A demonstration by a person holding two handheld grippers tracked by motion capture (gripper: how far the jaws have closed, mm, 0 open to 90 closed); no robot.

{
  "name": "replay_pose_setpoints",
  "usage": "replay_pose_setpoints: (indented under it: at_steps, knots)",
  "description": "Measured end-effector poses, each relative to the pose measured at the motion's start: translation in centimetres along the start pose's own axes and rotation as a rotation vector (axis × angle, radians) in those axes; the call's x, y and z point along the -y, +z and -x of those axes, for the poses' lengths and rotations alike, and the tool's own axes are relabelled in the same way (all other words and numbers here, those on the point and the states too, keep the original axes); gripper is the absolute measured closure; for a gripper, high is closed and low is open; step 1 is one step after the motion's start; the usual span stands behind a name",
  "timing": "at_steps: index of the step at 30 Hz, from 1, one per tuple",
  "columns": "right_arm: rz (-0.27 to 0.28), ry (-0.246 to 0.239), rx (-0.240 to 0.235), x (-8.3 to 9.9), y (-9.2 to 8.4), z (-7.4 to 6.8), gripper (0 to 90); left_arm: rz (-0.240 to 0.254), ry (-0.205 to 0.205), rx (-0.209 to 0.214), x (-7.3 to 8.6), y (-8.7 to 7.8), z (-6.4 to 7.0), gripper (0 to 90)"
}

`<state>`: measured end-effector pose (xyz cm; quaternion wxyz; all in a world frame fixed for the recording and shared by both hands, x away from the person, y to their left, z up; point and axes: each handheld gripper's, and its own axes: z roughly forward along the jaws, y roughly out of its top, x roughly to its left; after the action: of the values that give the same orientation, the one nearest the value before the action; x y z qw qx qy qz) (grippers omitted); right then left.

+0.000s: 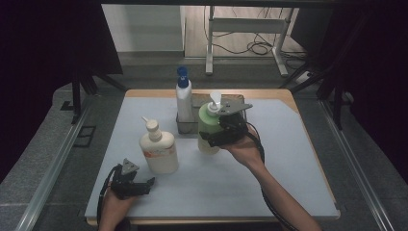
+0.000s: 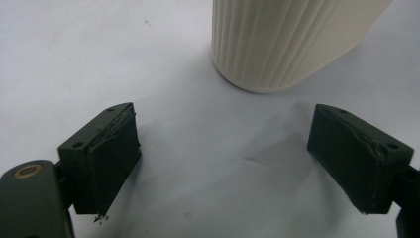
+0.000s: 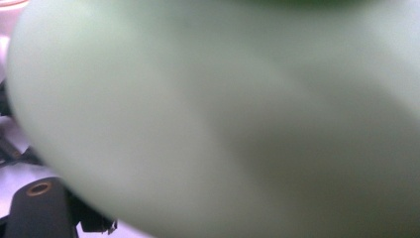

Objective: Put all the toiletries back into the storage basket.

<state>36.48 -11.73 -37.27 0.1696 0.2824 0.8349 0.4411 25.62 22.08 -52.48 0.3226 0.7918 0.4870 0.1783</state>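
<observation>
My right gripper point(image 1: 217, 135) is shut on a light green pump bottle point(image 1: 207, 126) near the middle of the table, clasping its lower body from the right. The bottle stays upright, just in front of the metal caddy. Its green wall point(image 3: 223, 114) looms blurred and very close in the right gripper view. Near the table's front left, my left gripper point(image 1: 143, 185) is open with nothing between its jaws. A cream pump bottle point(image 1: 159, 150) stands just beyond it. The left gripper view looks between the open gripper's point(image 2: 237, 163) jaws at the ribbed base of that bottle point(image 2: 287, 39).
A white bottle with a blue cap point(image 1: 183, 98) stands in a small metal caddy point(image 1: 186, 126) at the back centre. A pale mat point(image 1: 288, 159) covers the table, with bare room at the right and front. Dark curtains flank the table.
</observation>
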Motion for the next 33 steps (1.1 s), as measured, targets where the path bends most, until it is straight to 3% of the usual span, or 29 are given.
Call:
replay_pose_setpoints:
  at_steps: [33]
  knots:
    - [0.002, 0.045, 0.124, -4.4, 2.2, 3.7, 12.3, -0.001, 0.001, 0.001, 0.0, 0.0, 0.0, 12.3]
